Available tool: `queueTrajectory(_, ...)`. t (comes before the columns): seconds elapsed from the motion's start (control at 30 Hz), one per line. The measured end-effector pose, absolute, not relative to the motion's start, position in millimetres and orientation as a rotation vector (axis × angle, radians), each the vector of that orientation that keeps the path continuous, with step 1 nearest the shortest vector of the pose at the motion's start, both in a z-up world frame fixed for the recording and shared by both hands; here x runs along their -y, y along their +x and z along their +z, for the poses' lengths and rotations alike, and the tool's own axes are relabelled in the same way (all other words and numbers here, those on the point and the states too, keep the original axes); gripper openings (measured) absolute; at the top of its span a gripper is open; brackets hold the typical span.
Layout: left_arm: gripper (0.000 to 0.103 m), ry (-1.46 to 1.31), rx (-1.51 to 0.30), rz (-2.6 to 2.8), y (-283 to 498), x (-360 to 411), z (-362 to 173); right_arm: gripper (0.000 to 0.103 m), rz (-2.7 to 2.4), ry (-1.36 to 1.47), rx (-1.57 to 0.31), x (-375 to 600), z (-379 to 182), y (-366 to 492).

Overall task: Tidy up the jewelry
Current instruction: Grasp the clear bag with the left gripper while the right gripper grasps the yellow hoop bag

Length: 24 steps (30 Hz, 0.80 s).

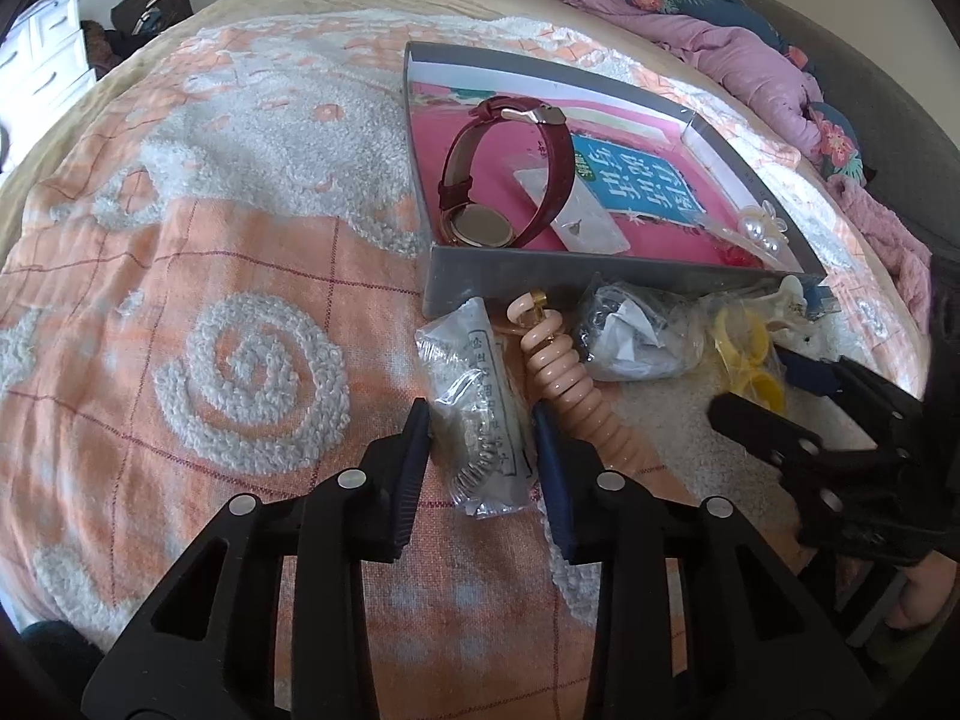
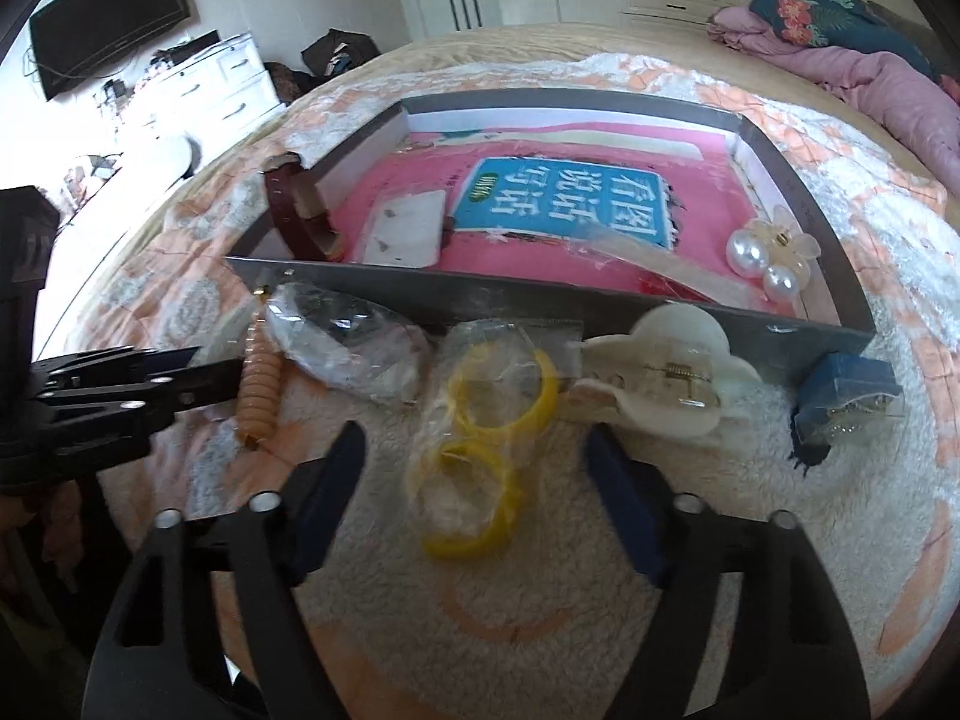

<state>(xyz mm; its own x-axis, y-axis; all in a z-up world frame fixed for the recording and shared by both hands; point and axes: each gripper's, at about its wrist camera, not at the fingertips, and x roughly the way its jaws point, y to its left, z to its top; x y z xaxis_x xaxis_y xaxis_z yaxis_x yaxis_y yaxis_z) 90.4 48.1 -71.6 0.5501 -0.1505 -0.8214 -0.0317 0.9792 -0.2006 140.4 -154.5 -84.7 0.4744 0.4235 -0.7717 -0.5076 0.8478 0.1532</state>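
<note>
My left gripper (image 1: 483, 450) has jaws apart, straddling a clear packet (image 1: 480, 414) on the blanket (image 1: 180, 276), not clamped. My right gripper (image 2: 474, 480) is spread wide around the bagged yellow rings (image 2: 480, 468), apart from them. Peach coil hair tie (image 1: 570, 384) lies between. Watch (image 1: 510, 180), pearl clip (image 2: 768, 258) sit in the grey tray (image 1: 540, 282).

A grey tray (image 2: 336, 282) lined in pink is seen, with a dark red watch (image 1: 510, 180) at its 9 o'clock and white pearls (image 2: 759, 267) at 3. Yellow rings (image 2: 480, 450) (bagged in clear plastic) and a peach coil (image 1: 564, 384) are laid on an orange-and-white swirled blanket (image 1: 240, 300).
</note>
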Motion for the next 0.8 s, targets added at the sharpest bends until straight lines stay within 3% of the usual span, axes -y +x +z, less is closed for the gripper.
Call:
queueTrajectory(0.03,0.025,-0.206,-0.984,-0.073,89,-48,-71,0.06,0.565,-0.112,-0.911,155,-86,141)
queueTrajectory(0.1,0.024,-0.219,-0.978,-0.077,84,-51,-68,0.045,0.588,-0.141,-0.9,156,-87,139)
queueTrajectory(0.2,0.023,-0.216,-0.956,-0.069,77,-52,-61,0.039,0.616,-0.153,-0.893,157,-84,134)
queueTrajectory(0.8,0.023,-0.173,-0.849,-0.092,53,-34,-11,0.036,0.738,-0.055,-0.798,186,-32,103)
